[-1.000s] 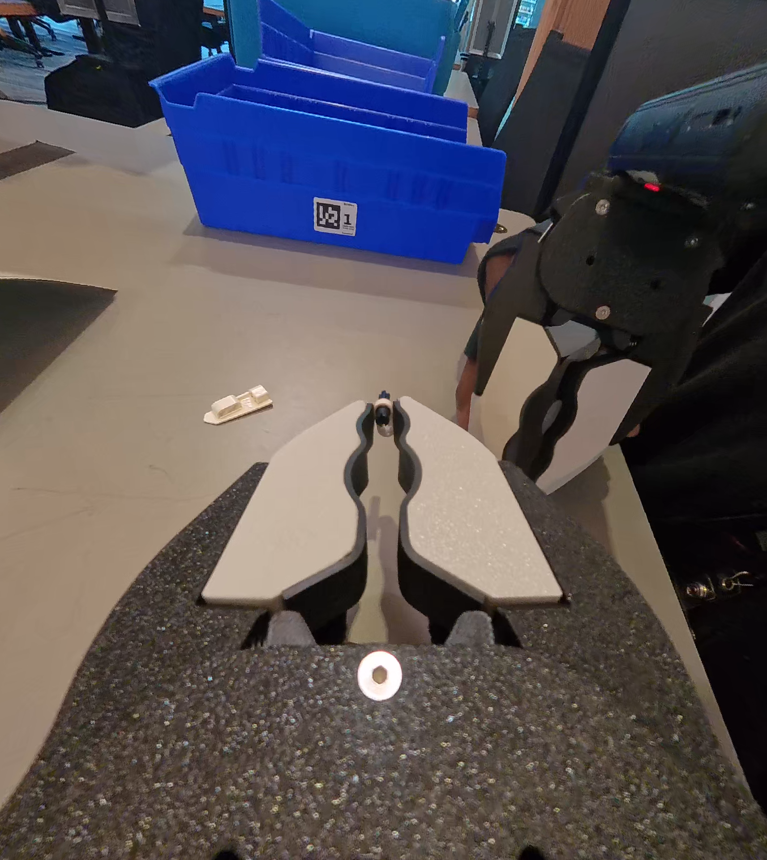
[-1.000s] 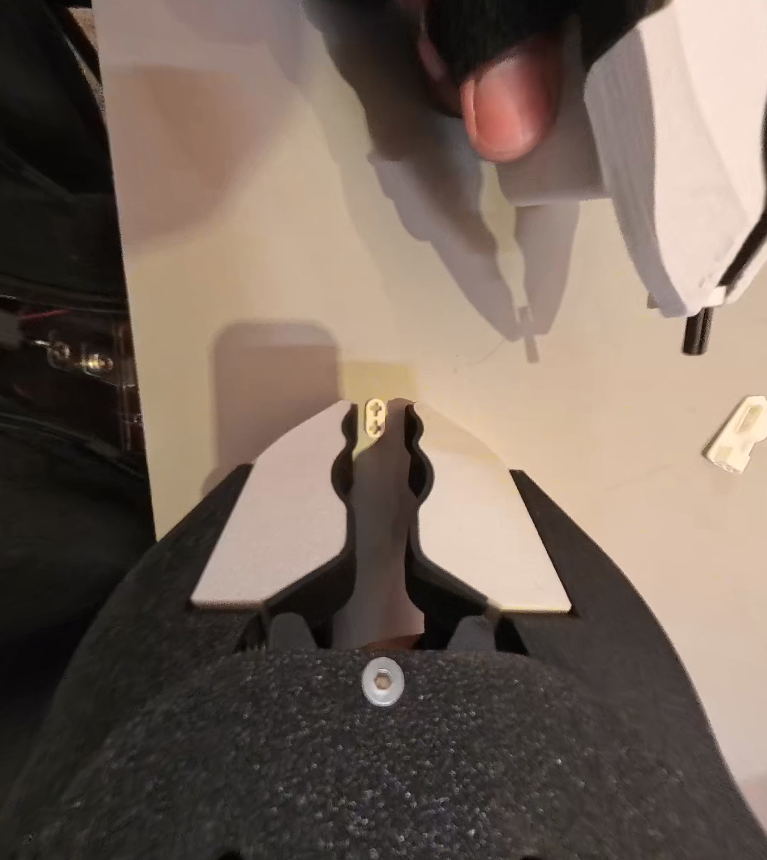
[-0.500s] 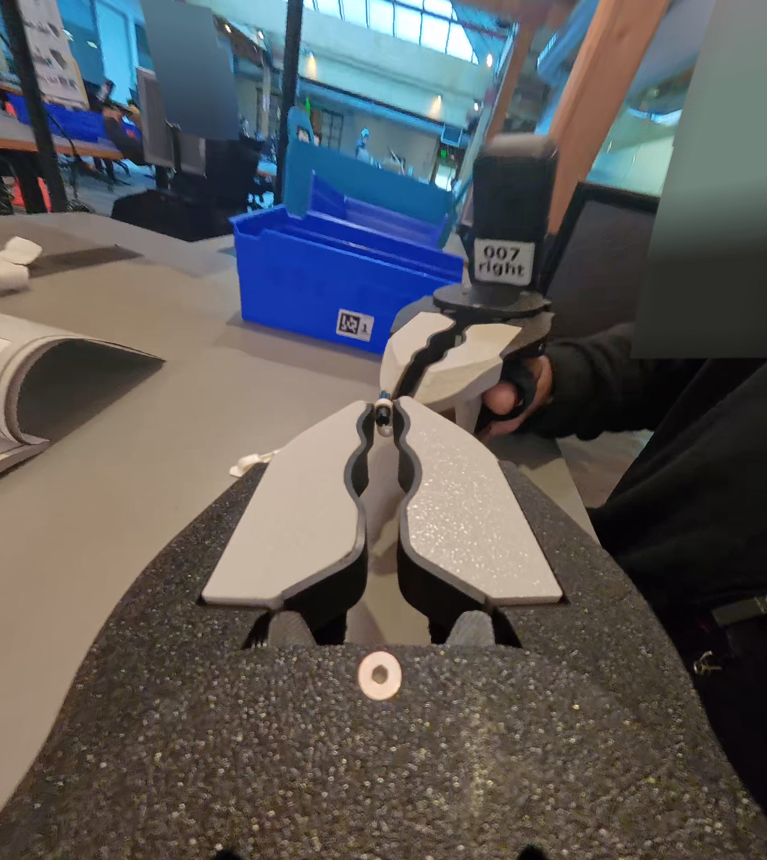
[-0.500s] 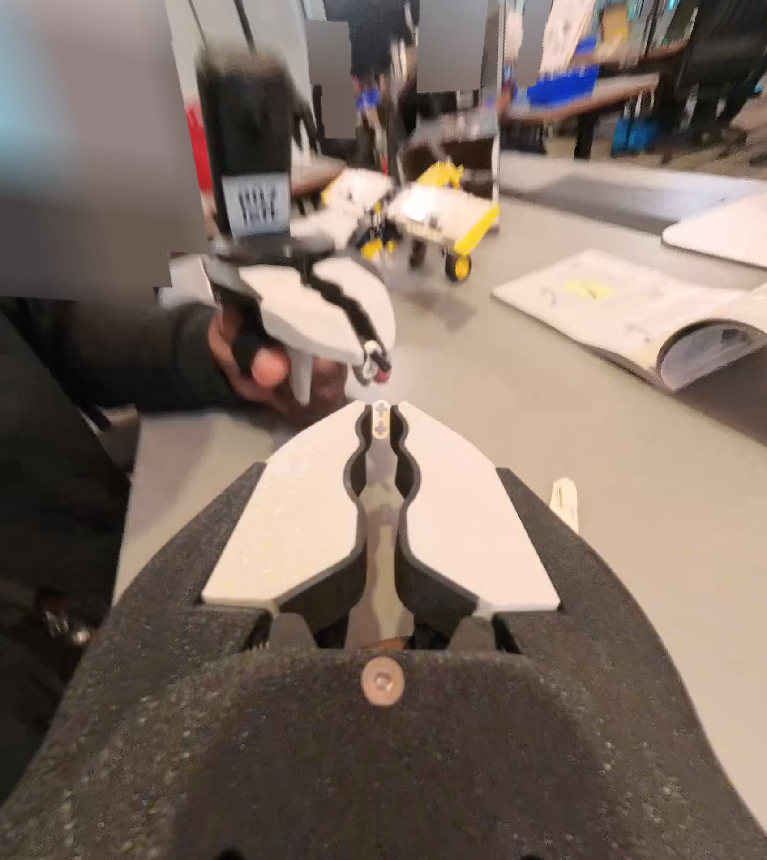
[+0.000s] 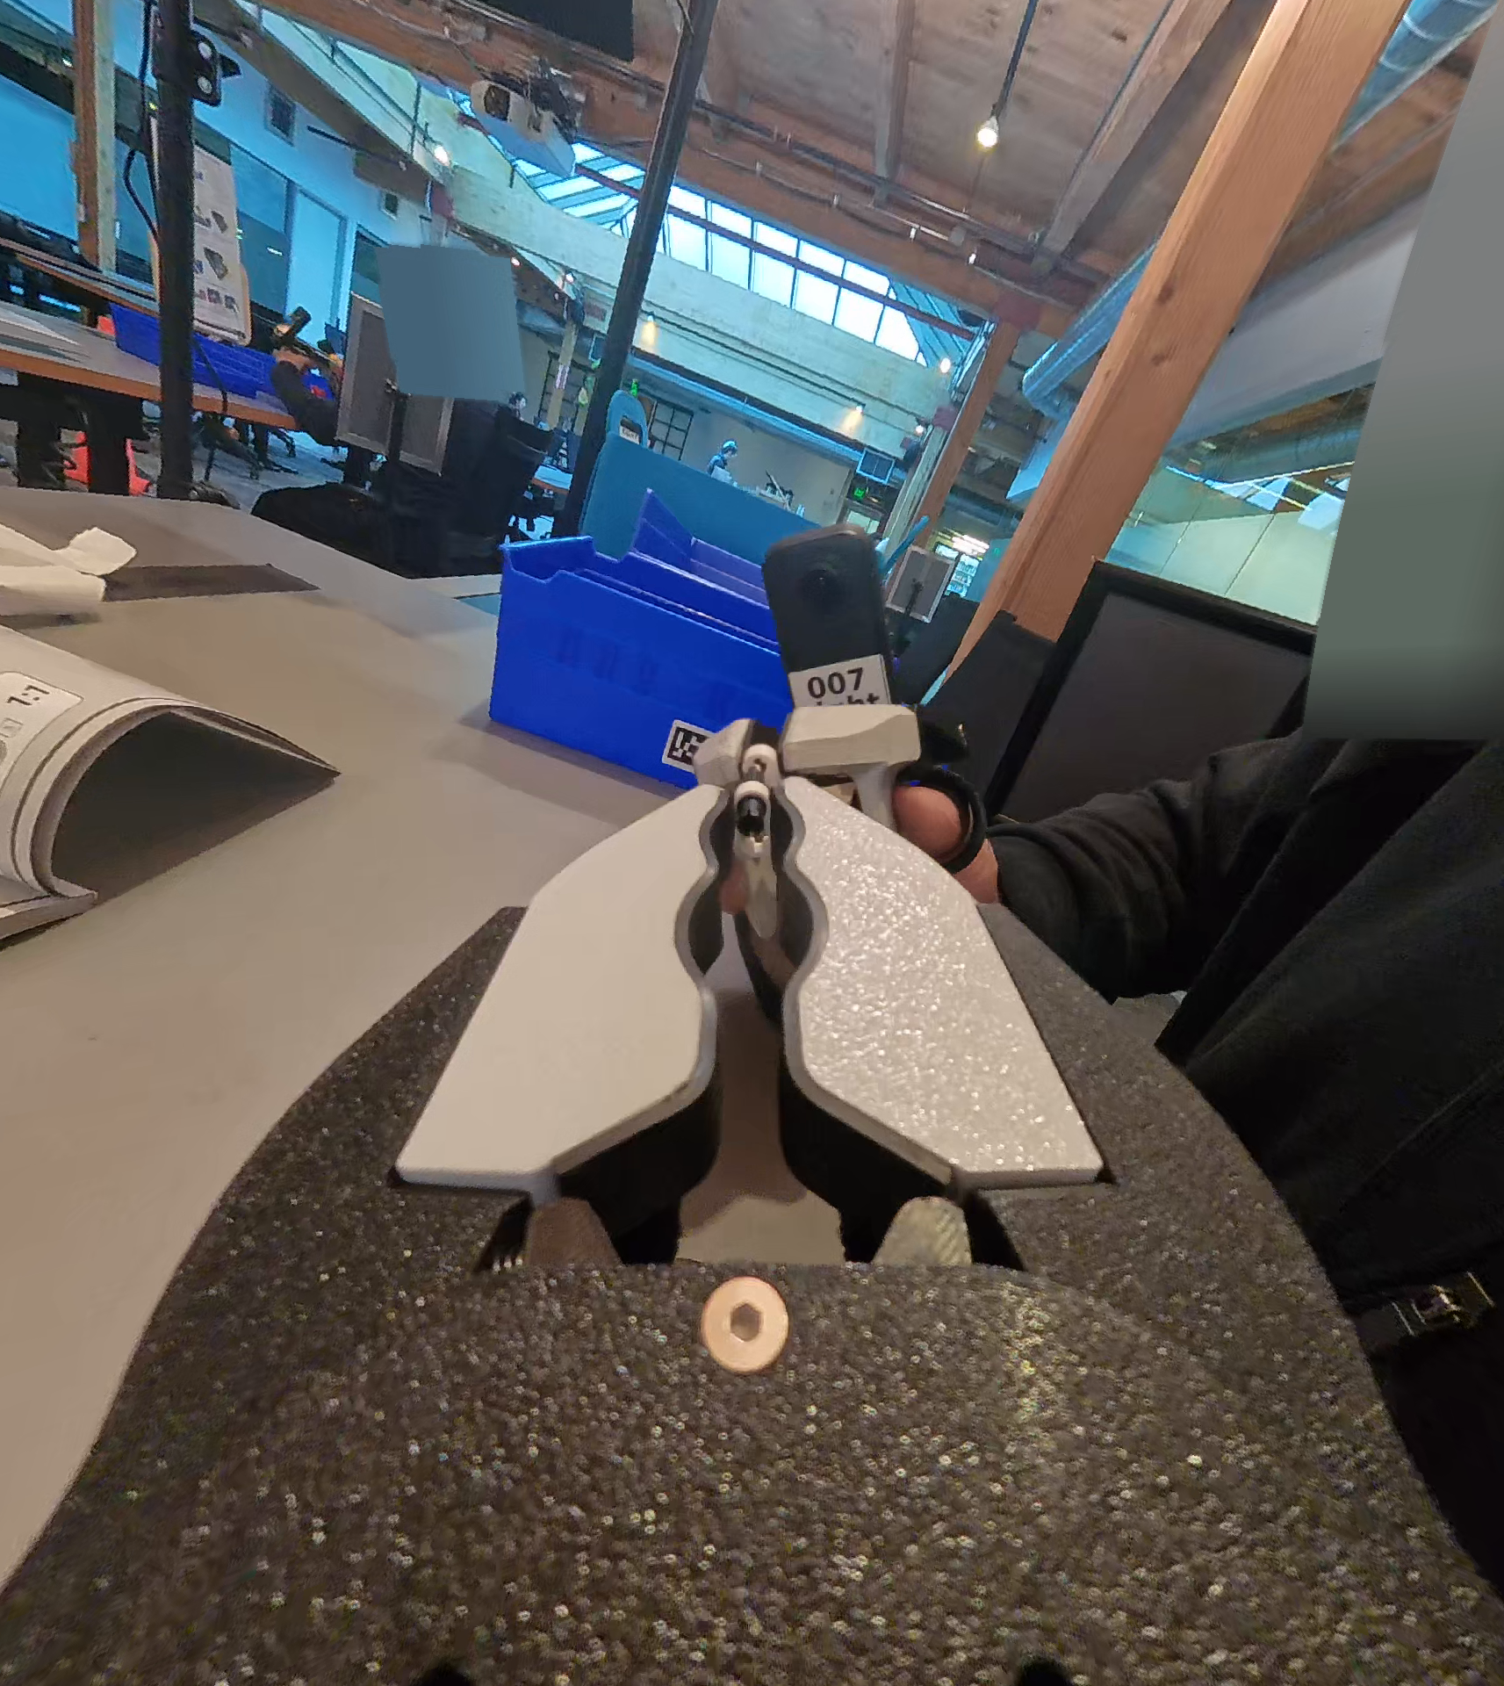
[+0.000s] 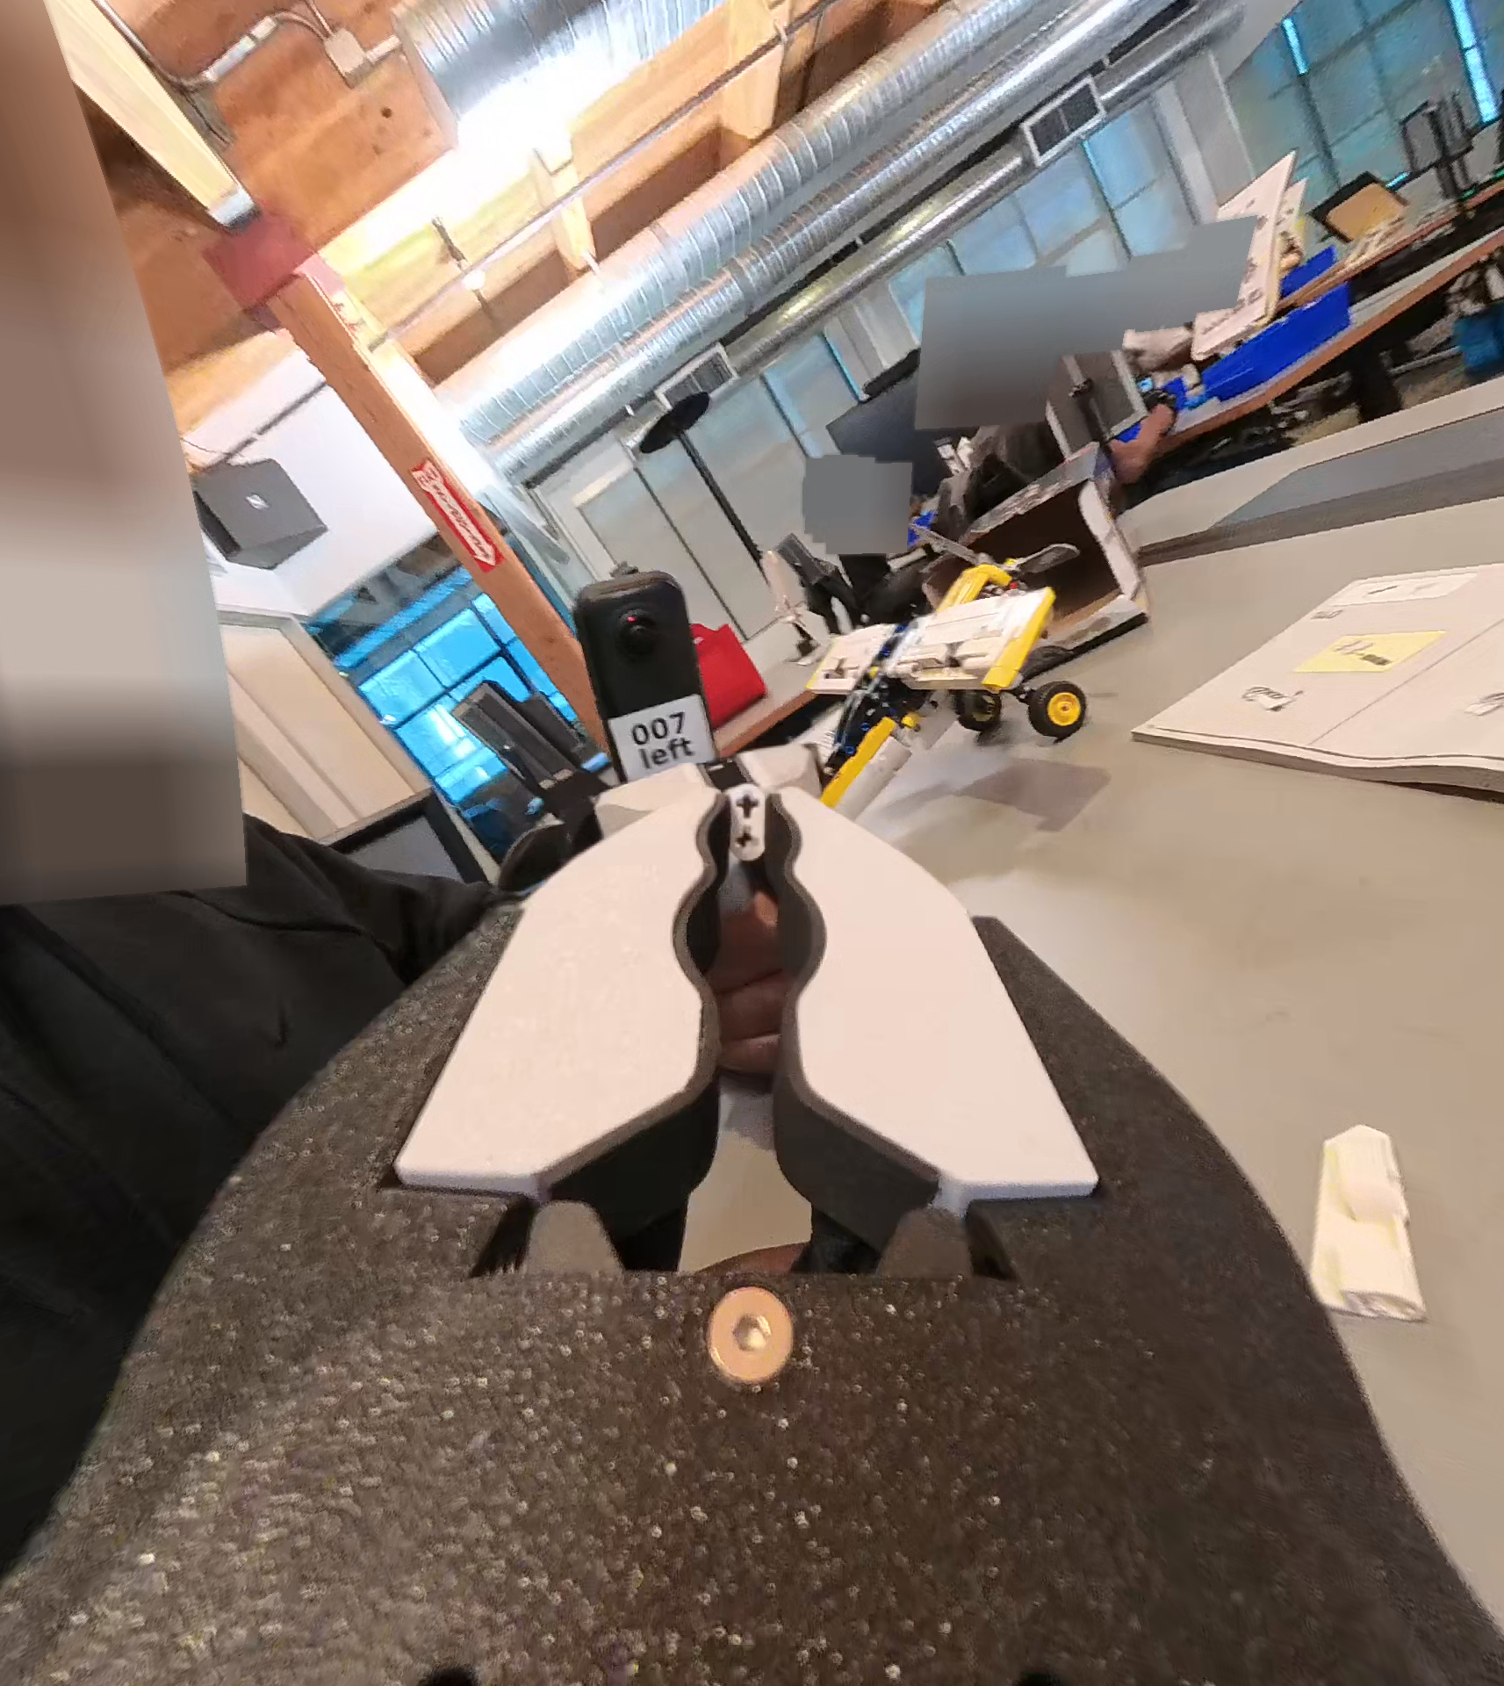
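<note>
My left gripper [image 5: 752,792] is shut on a small black pin with a white collar [image 5: 749,814], pinched at the very fingertips. My right gripper [image 6: 746,801] is shut on a small white two-hole connector [image 6: 746,828] with cross-shaped holes. Both grippers are raised above the grey table [image 5: 292,912] and face each other tip to tip. In the left wrist view, the right gripper's fingers [image 5: 848,739] sit just beyond my pin, with the white connector [image 5: 759,759] between them. In the right wrist view, the left gripper's black camera [image 6: 638,648] stands just behind my tips; its fingers are mostly hidden.
A blue bin [image 5: 620,657] stands at the back of the table and an open booklet [image 5: 45,794] lies to the left. A loose white part [image 6: 1364,1222] lies on the table. A yellow and white wheeled model [image 6: 949,657] and another booklet [image 6: 1386,684] lie farther off. A person's dark sleeve [image 5: 1231,867] is close by. My two grippers' fingertips are within a few centimetres of each other.
The right gripper closed on the white connector lying on the table and lifted it. Both grippers rose, turned towards each other and drew closer, tip to tip. The left kept its pin.
</note>
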{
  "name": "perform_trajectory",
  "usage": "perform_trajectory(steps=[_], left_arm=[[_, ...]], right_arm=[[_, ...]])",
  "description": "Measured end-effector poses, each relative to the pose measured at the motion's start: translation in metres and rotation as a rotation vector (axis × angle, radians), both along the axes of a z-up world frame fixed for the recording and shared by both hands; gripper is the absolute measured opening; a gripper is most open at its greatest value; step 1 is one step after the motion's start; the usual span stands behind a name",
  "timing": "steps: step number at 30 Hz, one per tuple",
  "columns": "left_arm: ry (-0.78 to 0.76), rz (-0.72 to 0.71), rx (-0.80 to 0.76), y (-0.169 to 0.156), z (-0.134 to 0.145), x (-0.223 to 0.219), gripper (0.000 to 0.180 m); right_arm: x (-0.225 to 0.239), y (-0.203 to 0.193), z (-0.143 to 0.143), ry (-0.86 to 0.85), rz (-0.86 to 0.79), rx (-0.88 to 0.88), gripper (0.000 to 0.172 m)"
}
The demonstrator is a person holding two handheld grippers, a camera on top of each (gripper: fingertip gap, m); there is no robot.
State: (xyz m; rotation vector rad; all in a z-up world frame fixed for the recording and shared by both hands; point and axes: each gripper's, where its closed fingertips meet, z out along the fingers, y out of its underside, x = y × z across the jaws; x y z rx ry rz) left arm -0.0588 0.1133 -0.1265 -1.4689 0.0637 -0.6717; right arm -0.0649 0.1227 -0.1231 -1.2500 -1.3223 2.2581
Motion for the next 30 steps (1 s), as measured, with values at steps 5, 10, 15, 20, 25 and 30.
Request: perform_trajectory(steps=[5, 10, 15, 20, 25, 30], left_arm=[[-0.043, -0.012, 0.027, -0.001, 0.004, 0.000, 0.007], [-0.051, -0.014, 0.029, -0.002, 0.005, 0.001, 0.007], [0.071, -0.019, -0.013, -0.002, -0.004, 0.005, 0.007], [0.152, -0.060, -0.068, -0.004, -0.011, 0.010, 0.007], [0.246, -0.116, -0.178, -0.006, -0.022, 0.010, 0.007], [0.356, -0.170, -0.312, -0.010, -0.043, 0.012, 0.007]], right_arm=[[0.001, -0.003, 0.003, -0.006, 0.074, -0.095, 0.007], [0.000, -0.003, 0.005, -0.027, 0.127, -0.197, 0.007], [0.000, -0.006, 0.001, -0.058, 0.153, -0.173, 0.006], [0.004, -0.008, -0.003, -0.078, 0.168, -0.085, 0.006], [0.005, -0.008, -0.013, -0.108, 0.161, 0.055, 0.006], [0.007, -0.011, -0.033, -0.140, 0.153, 0.316, 0.006]])
